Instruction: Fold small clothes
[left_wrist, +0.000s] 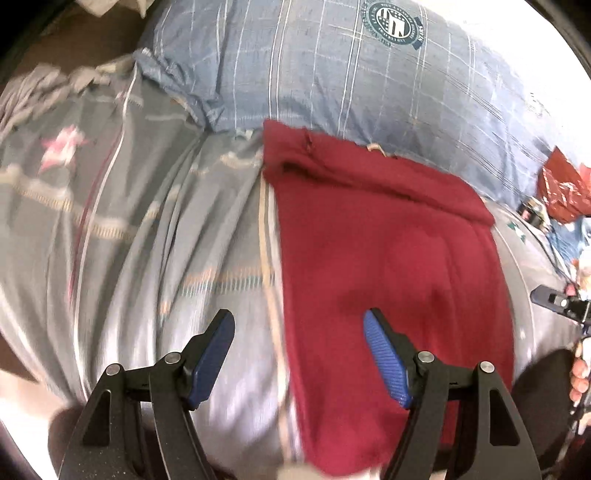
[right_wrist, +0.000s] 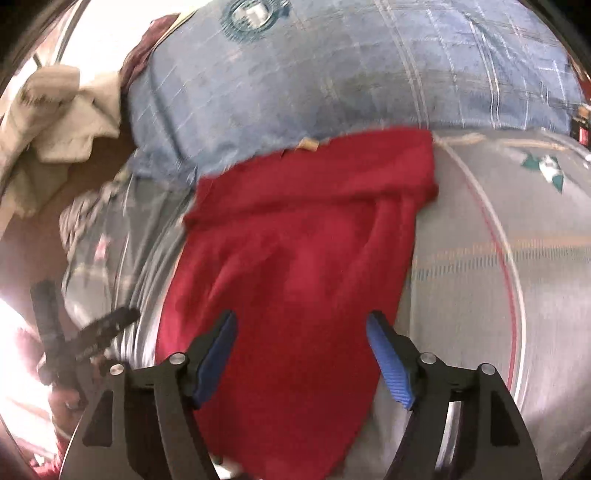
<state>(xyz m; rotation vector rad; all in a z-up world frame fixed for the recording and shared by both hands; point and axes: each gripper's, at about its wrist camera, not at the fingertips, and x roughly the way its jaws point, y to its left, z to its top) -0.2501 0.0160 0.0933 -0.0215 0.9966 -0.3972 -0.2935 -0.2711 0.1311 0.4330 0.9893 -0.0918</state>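
Note:
A dark red garment (left_wrist: 388, 266) lies spread on a grey patterned bedsheet (left_wrist: 147, 240), its far end folded over near a blue checked pillow (left_wrist: 332, 74). My left gripper (left_wrist: 299, 321) is open and empty above the garment's left edge; its right finger is over the red cloth. In the right wrist view the same red garment (right_wrist: 295, 258) runs from the pillow (right_wrist: 332, 74) toward me. My right gripper (right_wrist: 301, 321) is open and empty over the garment's near part. The left gripper (right_wrist: 96, 332) shows at the left of that view.
Beige crumpled cloth (right_wrist: 55, 110) lies at the far left beside the pillow. Red packaging and small items (left_wrist: 561, 192) sit at the right edge of the bed. The right gripper (left_wrist: 554, 299) shows at the right of the left wrist view.

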